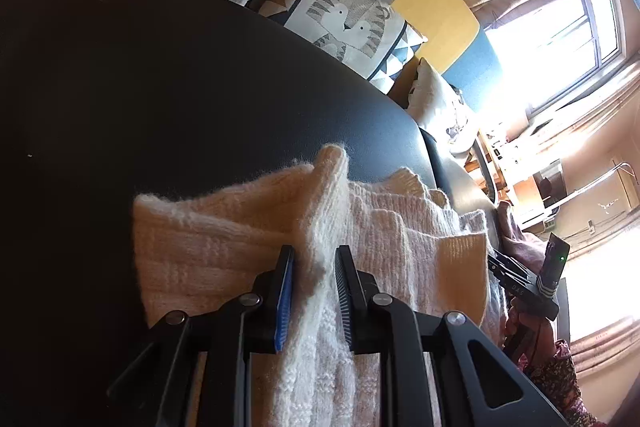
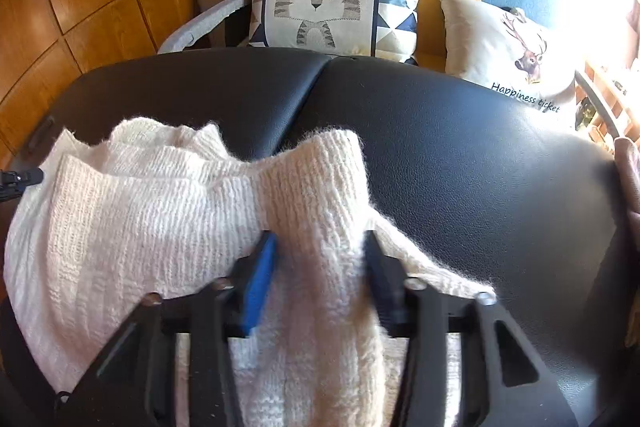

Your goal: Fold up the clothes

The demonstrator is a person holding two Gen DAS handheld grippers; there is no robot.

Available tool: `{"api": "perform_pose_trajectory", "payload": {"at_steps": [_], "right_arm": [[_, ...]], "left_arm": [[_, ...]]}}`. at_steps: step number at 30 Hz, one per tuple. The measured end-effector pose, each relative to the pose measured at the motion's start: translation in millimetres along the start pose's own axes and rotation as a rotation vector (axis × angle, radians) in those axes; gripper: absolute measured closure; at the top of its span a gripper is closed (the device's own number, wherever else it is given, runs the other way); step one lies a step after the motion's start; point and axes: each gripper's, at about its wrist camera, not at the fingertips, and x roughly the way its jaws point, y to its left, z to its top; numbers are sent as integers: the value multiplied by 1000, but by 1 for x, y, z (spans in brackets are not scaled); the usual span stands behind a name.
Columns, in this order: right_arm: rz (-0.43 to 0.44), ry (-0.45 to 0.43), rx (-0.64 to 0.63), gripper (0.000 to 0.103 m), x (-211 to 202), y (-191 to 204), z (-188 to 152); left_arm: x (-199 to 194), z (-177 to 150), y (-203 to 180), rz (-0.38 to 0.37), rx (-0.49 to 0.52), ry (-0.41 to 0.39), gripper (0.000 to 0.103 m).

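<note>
Your left tongs (image 1: 314, 291) grasp a raised ridge of the cream, fuzzy, rib-knit garment (image 1: 248, 239): the knit runs up between the two black fingers and stands in a peak just ahead of the tips. The pinch sits on a fold line rather than on a flat panel, which I judge is so that the layers below travel together.

Your right tongs (image 2: 320, 267) likewise hold a thick roll of the same cream knit garment (image 2: 132, 211). The fabric fills the gap between the blue-padded finger (image 2: 258, 287) and its black partner, and bulges over the tips. The jaws stand fairly wide, yet the cloth is bunched between them, so I judge this a grip on several thicknesses.

The garment lies on the black, leather-look padded surface (image 2: 460, 167), heaped to the left of the right tongs and spreading on both sides of the left tongs. Layers overlap at its far edge, so it lies partly doubled over. Whether it is being gathered for a fold or finished off, the pictures do not settle.

In the left wrist view the right tool (image 1: 528, 283) shows to the right of the left tongs. Both grips sit on one edge, apparently to keep it taut and level.
</note>
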Motion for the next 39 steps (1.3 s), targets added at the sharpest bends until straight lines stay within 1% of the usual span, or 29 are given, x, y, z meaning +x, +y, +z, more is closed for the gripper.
{"api": "perform_pose_trajectory", "payload": {"at_steps": [1, 4, 5, 6, 7, 10, 12, 14, 15, 16, 17, 19, 21, 23, 24, 25, 26, 27, 28, 31, 34, 35, 37, 39], "right_arm": [[-1, -4, 3, 84, 0, 0, 0], [-1, -23, 28, 87, -5, -1, 1], [7, -40, 49, 88, -10, -4, 1], [22, -61, 75, 88, -15, -8, 1], [34, -75, 103, 88, -18, -12, 3], [72, -119, 185, 89, -26, -24, 7], [97, -147, 239, 89, -31, -32, 10], [95, -168, 287, 91, -32, -39, 10], [92, -169, 311, 94, -30, -43, 10], [95, -158, 340, 94, -25, -47, 9], [99, -135, 362, 94, -17, -50, 8], [97, -62, 370, 90, 0, -52, 3], [42, -63, 341, 86, 2, -45, -1], [-4, -121, 316, 79, -12, -37, -1], [-6, -155, 304, 71, -21, -31, 0], [5, -187, 292, 61, -30, -23, 2], [23, -213, 277, 58, -38, -14, 4], [59, -227, 255, 54, -43, -3, 6], [100, -228, 223, 54, -46, 10, 9], [188, -180, 100, 53, -46, 57, 16], [229, -84, -18, 53, -27, 97, 15], [228, -59, -56, 53, -20, 110, 15], [183, -11, -120, 53, -5, 134, 16], [133, 28, -149, 53, 9, 150, 12]], "left_arm": [[2, 0, 0, 15, 4, 1, 83], [8, -2, -1, 61, 24, 10, 83], [3, -4, -2, 60, 35, -11, 85], [-3, -6, -4, 55, 48, -38, 92], [-9, -7, -6, 50, 60, -65, 94], [-28, -13, -12, 35, 97, -146, 96], [-41, -12, -9, 35, 84, -191, 97], [-53, -10, -2, 46, 50, -239, 99], [-58, -9, 4, 56, 24, -265, 100], [-64, -8, 10, 66, -1, -291, 100], [-62, -9, 15, 67, -26, -291, 100], [-57, -13, 25, 64, -76, -279, 100], [-51, -16, 35, 61, -125, -268, 100], [-43, -26, 31, 47, -99, -245, 99], [-39, -30, 27, 38, -86, -234, 95], [-36, -35, 23, 28, -73, -223, 88], [-32, -37, 18, 36, -63, -211, 86], [-28, -38, 14, 48, -53, -199, 86], [-26, -39, 10, 74, -42, -197, 86], [-22, -39, 1, 161, -6, -195, 85], [-19, -40, -4, 240, 7, -192, 85], [-18, -40, -3, 256, 0, -187, 85], [-15, -38, -3, 269, -6, -185, 85], [-14, -40, -4, 287, -5, -200, 85]]}}
